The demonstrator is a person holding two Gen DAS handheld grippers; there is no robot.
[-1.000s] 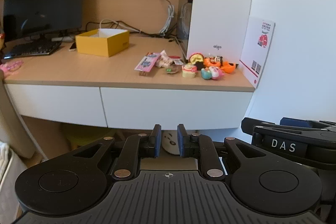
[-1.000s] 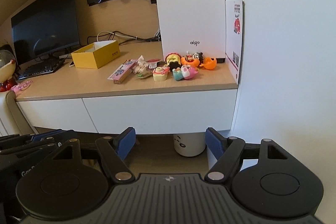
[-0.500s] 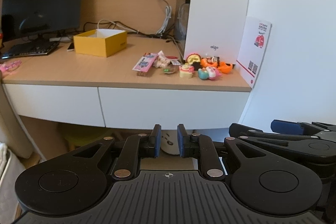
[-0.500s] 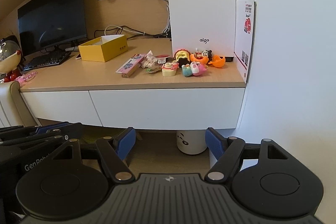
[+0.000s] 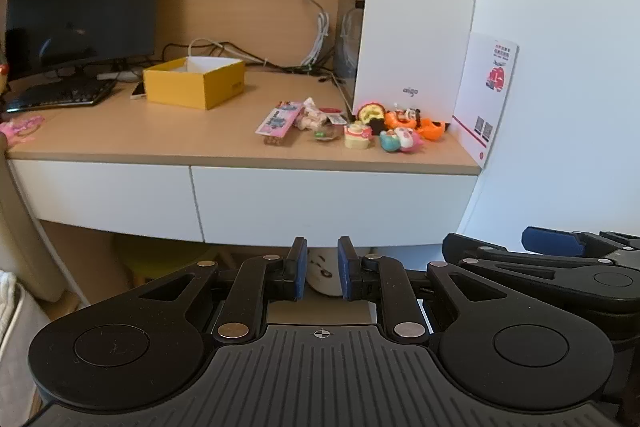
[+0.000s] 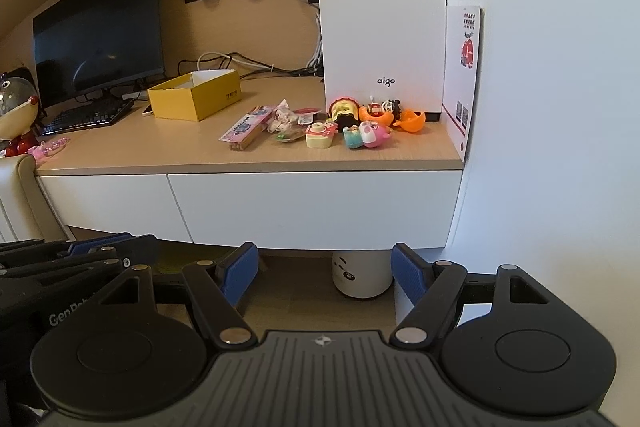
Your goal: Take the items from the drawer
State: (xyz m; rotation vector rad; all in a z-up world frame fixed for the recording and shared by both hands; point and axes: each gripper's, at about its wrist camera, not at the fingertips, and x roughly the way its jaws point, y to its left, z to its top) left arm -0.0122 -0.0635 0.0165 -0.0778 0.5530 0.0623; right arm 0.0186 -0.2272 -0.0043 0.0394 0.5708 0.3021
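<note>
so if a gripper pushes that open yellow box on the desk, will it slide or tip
The yellow box looks like thin cardboard, low and wide, so it would probably slide across the smooth desk rather than tip. With its top open, its walls may flex if squeezed.

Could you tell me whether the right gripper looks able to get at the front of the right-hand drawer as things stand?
Probably yes. The right gripper is open and empty, held back from the closed right-hand drawer, with nothing between them. No handle shows, so it may have to hook the lower edge.
</note>
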